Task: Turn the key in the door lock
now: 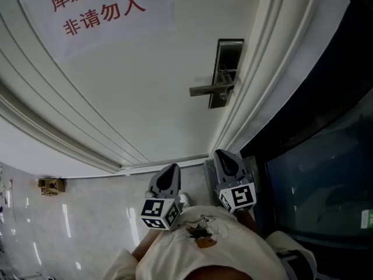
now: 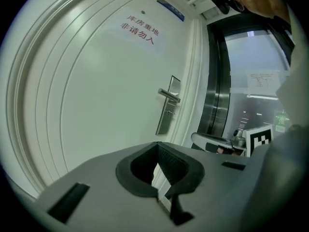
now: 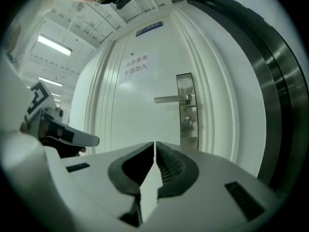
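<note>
Left claw (image 2: 157,146): jaws pressed together at the tips, nothing between them. Right claw (image 3: 154,146): jaws together as well, only a hairline slit between the pads, nothing held.

Door lock well apart from both claws, untouched. In the right gripper view, steel lock plate (image 3: 186,110) at 1 o'clock from the claw tips, on the white door (image 3: 140,115) near its edge at 3 o'clock. Lever handle (image 3: 172,99) off the upper part of the plate, pointing toward 9 o'clock. Below the handle, small round keyhole fitting (image 3: 189,122) on the plate; key in it or not, too small to tell. Left claw's body at 9 o'clock in that same view, beside the right one.

In the left gripper view, same plate at 12 o'clock above the tips, farther off, handle across its top; right claw's marker cube (image 2: 260,138) at 3 o'clock.

From the head view, both claws side by side at 6 o'clock, pointing at the door, lock plate at 12 o'clock from the right claw and 1 o'clock from the left. Paper sign (image 1: 99,10) with red characters at 10 o'clock on the door. Dark glass panel (image 1: 317,179) at 3 o'clock, past the door frame. Pale tiled floor (image 1: 76,214) at 8 o'clock.
</note>
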Available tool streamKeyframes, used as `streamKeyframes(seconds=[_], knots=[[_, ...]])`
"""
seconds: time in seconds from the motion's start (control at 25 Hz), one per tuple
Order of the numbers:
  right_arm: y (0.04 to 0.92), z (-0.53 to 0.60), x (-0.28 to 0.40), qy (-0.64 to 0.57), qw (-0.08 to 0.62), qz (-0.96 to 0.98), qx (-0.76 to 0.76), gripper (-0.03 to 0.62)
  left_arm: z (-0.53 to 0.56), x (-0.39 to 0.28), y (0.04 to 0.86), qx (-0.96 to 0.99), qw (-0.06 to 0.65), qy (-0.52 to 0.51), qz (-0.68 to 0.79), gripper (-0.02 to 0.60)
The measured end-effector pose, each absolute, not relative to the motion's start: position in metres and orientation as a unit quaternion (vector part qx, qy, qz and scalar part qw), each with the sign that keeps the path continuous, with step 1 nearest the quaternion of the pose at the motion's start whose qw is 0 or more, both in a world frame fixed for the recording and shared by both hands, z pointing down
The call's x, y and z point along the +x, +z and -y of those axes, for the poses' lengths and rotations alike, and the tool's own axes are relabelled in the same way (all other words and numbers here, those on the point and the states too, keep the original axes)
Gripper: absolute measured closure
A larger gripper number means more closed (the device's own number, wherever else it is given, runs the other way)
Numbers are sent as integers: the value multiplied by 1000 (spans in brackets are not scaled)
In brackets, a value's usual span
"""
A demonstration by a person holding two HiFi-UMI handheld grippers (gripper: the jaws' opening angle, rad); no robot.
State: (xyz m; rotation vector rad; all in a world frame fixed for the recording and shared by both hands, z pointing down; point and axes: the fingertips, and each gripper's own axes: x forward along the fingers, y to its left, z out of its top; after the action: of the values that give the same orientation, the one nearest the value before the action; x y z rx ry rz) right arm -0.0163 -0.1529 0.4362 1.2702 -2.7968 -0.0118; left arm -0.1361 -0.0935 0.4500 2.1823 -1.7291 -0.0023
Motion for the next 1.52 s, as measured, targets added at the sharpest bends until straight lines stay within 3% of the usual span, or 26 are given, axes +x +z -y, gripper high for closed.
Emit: streamKeyframes(seconds=[0.24,0.36,0.72,0.96,1.08,1.28,1.52], knots=[[418,201,-22,-102,124,871,464,578,129,-148,446,779,188,-1,598,575],[415,225,-23,-131,143,860,473,506,146,-148,445,777,192,-9,600,575],[391,293,-24,-324,242,776,484,491,176,-135,448,777,188,-17,601,575],[398,319,-29,-383,309,725,482,484,180,-139,450,772,187,-19,607,575],[397,327,-30,-391,320,713,486,486,180,-143,452,768,191,-19,611,575],[394,332,-29,-381,312,714,498,574,181,-147,451,766,188,-21,615,575],[393,332,-28,-319,274,751,509,576,181,-146,448,765,190,-22,615,575]])
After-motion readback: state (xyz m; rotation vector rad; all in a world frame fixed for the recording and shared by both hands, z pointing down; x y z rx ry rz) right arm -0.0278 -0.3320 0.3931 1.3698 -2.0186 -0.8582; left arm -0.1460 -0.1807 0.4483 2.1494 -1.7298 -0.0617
